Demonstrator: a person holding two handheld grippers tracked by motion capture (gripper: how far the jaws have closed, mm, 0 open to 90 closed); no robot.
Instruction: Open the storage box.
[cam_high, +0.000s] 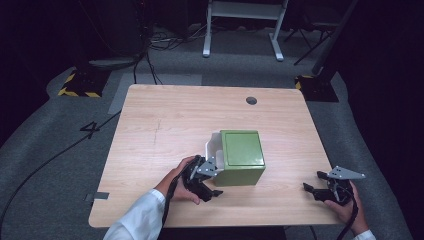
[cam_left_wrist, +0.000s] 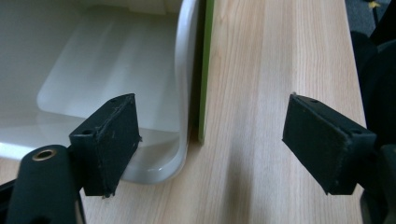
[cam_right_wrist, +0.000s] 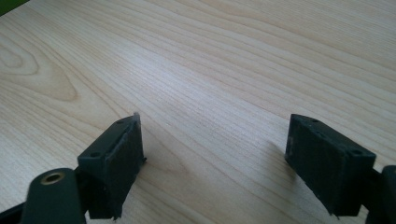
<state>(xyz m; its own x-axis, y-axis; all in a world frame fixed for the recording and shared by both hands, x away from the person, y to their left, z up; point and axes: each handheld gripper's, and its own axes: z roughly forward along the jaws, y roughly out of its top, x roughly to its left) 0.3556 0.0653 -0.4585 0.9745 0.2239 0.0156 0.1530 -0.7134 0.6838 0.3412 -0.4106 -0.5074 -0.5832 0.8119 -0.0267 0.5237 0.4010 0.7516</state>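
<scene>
Both jaws spread wide, left gripper (cam_high: 212, 176) beside green box (cam_high: 242, 156), white liner (cam_left_wrist: 112, 88) inside.

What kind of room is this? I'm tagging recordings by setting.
Probably a lab or recording studio, not a home: a lone wooden table on grey carpet, cables trailing across the floor, yellow-black hazard-striped bases, and dark surroundings.

Light wood-grain table (cam_high: 165, 125), grey round grommet (cam_high: 251, 100) near far edge. Green box (cam_high: 242, 156) with white container (cam_high: 214, 145) touching its left side.
</scene>
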